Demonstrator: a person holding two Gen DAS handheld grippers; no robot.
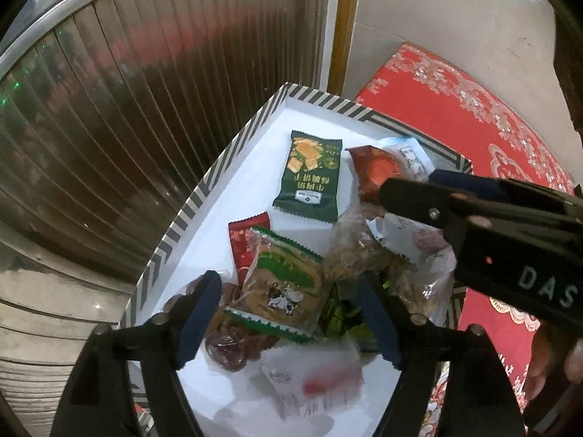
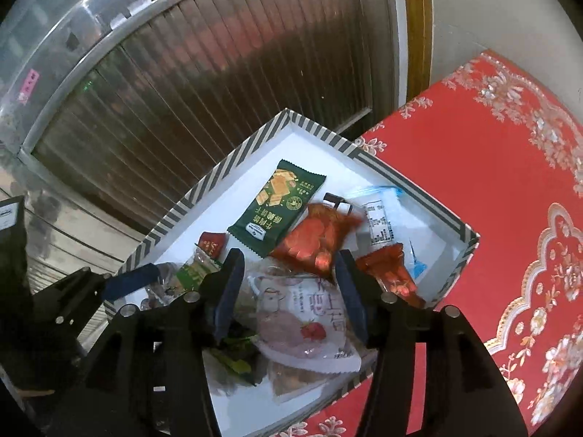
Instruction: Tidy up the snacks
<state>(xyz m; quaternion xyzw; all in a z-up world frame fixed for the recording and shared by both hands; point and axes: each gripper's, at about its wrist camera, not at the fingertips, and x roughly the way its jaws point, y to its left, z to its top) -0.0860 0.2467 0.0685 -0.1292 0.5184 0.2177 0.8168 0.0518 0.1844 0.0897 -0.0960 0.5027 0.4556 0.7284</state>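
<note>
Snack packets heaped in a striped-rim white cardboard box [image 1: 204, 196] on the red patterned tabletop [image 1: 455, 116].

Left wrist view: left gripper [image 1: 288, 313], jaws apart, over a green-edged clear packet [image 1: 284, 284], nothing clamped. Right wrist view: right gripper [image 2: 289, 291], jaws apart above a white strawberry-printed pouch [image 2: 302, 320]. Packets look light, crinkly, slippery; pinch a sealed edge.

A: Item one, my right gripper [image 2: 289, 291]: jaws apart over the striped box [image 2: 204, 191], nothing clamped.

B: Contents?

A: Against that box: dark green packet [image 2: 277, 207] flat mid-floor; orange packet [image 2: 320, 235] just right of it; white strawberry pouch [image 2: 302, 324] at the near end, between my fingers. Box sits on the red cloth [image 2: 473, 189].
</note>
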